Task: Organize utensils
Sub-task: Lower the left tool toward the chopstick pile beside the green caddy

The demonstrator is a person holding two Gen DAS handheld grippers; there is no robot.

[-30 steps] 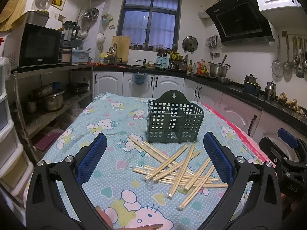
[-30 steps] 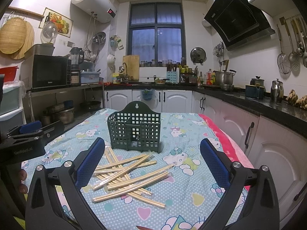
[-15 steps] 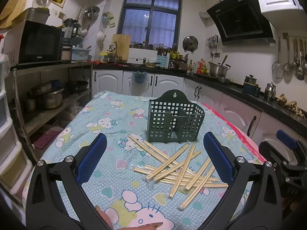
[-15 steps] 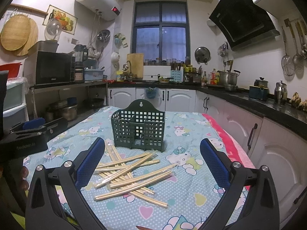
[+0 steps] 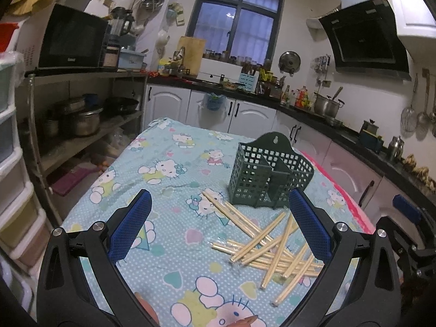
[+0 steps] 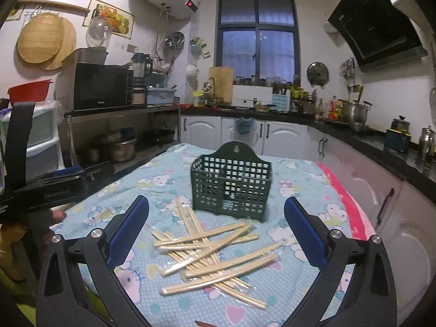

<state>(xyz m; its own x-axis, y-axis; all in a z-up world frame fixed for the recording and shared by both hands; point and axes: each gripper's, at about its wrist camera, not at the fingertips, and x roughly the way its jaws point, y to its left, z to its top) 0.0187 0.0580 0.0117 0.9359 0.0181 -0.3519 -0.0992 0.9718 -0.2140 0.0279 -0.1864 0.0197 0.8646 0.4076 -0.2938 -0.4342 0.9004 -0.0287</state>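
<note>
A black microwave (image 6: 100, 86) is seen on a metal shelf at the left, with pots (image 6: 121, 150) stored below it. A dark window (image 6: 257, 31) is set in the far wall, and a range hood (image 6: 377, 23) is mounted at the right. The surface is covered by a cartoon-cat cloth (image 6: 163, 175).

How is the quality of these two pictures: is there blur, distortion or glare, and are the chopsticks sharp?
Left wrist view: strong fisheye bending at the edges, dim indoor light, chopsticks sharp, dark corners. Right wrist view: same bending, the holder sharp, chopsticks slightly glossy from their wrappers, the window dark, no strong glare.
</note>
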